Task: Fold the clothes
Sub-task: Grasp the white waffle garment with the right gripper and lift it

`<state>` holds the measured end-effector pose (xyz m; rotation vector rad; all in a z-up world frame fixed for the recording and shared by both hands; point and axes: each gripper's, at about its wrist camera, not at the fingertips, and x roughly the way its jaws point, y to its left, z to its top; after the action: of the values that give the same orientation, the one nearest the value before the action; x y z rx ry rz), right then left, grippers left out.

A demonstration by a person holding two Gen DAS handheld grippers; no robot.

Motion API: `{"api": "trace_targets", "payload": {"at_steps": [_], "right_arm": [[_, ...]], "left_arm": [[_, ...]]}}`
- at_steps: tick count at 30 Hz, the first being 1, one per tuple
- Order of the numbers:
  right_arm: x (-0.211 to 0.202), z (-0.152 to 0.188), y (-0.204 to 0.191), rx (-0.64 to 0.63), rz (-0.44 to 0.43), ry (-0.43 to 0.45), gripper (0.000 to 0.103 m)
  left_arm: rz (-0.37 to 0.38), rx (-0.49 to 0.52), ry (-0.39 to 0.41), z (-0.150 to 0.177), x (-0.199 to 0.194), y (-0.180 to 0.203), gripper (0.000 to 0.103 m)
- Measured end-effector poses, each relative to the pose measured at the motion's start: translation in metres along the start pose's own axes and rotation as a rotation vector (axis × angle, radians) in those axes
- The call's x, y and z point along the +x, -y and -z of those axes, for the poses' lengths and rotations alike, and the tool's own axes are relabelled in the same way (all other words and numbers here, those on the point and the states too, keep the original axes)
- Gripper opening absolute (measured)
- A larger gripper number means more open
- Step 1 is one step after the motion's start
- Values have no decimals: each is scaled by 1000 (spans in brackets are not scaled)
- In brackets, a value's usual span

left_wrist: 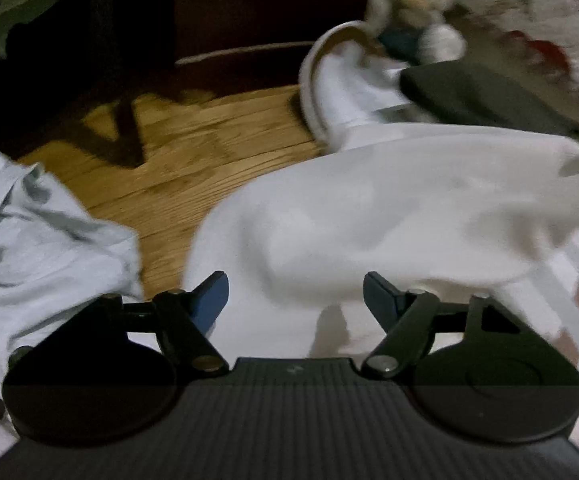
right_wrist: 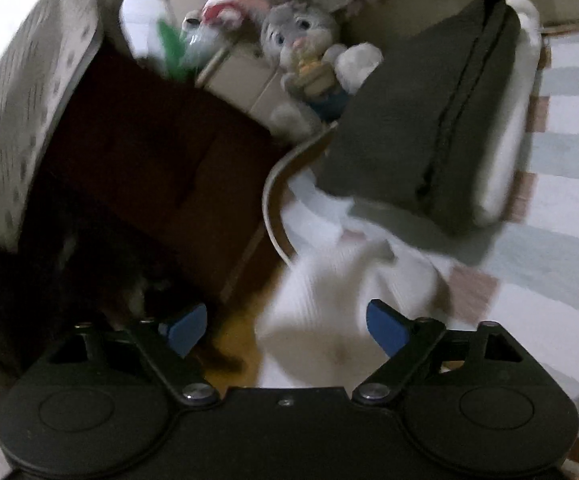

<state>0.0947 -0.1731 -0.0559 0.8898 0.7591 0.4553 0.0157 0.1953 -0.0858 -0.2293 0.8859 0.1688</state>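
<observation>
White garment (left_wrist: 389, 216): bunched, blurred, lying between the spread jaws of left gripper (left_wrist: 295, 300) and right gripper (right_wrist: 287, 326). Dark folded garment (right_wrist: 421, 120) beyond it; plush rabbit (right_wrist: 305, 40) behind.

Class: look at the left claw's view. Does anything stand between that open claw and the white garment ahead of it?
Nothing visible does. The white garment lies directly ahead of the left claw, its cloth reaching down between the blue fingers.

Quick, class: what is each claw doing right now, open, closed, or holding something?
Left claw: open, jaws spread, white garment lying between them, not gripped.
Right claw: open, white cloth between the jaws, not pinched.
</observation>
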Motion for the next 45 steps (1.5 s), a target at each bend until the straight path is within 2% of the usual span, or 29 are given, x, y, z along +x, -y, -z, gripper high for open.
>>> {"api": "trace_targets", "payload": {"at_steps": [3, 5, 7, 8, 10, 11, 12, 13, 14, 16, 18, 19, 21, 22, 24, 26, 27, 29, 31, 34, 37, 41, 45], "right_arm": [[37, -17, 18, 76, 25, -54, 89], [62, -17, 25, 46, 51, -111, 64], [82, -13, 26, -48, 83, -160, 35], [86, -10, 25, -104, 93, -173, 32], [91, -9, 22, -170, 116, -160, 34], [94, -9, 20, -200, 128, -151, 36], [97, -8, 19, -230, 140, -143, 54], [101, -10, 20, -233, 164, -147, 77], [106, -12, 22, -224, 194, -158, 83], [114, -14, 30, -200, 214, -176, 86], [121, -13, 41, -151, 223, -195, 93], [123, -13, 47, -118, 225, -199, 95], [128, -11, 64, -20, 203, -215, 98], [131, -9, 72, 35, 193, -228, 100], [139, -1, 90, 157, 187, -249, 100], [140, 12, 97, 248, 135, -260, 100], [140, 18, 99, 290, 105, -265, 95], [140, 31, 104, 373, 44, -274, 87], [138, 42, 105, 438, -18, -287, 73], [125, 53, 100, 503, -130, -316, 65], [111, 62, 84, 489, -188, -345, 63], [89, 63, 69, 507, -314, -349, 63], [61, 52, 47, 454, -382, -312, 63]], "left_arm": [[11, -12, 7, 0, 10, -15, 74], [29, -9, 26, 1, 16, -24, 74], [40, 2, 50, 4, 21, -27, 74], [66, 1, 77, 6, 22, -29, 74], [126, 4, 154, 13, 26, -33, 77], [123, 19, 118, 16, 37, -31, 79], [118, 34, 77, 18, 48, -28, 79], [113, 49, 37, 20, 59, -26, 78], [109, 51, 21, 22, 64, -25, 77], [121, 37, 12, 25, 70, -23, 78], [158, -76, -5, 24, 76, -34, 79], [177, -134, -15, 24, 79, -40, 82], [246, -278, -84, 25, 95, -53, 91], [281, -293, -99, 23, 98, -52, 99], [351, -318, -128, 20, 103, -49, 99], [421, -343, -156, 17, 109, -47, 99], [472, -373, -172, 17, 112, -43, 98], [575, -421, -150, 19, 110, -35, 95], [669, -421, -119, 19, 104, -22, 95], [662, -295, -92, 17, 90, 10, 96], [651, -168, -65, 15, 76, 41, 96], [735, -145, -4, 9, 50, 52, 96], [753, -113, 65, -5, 23, 58, 96]]}}
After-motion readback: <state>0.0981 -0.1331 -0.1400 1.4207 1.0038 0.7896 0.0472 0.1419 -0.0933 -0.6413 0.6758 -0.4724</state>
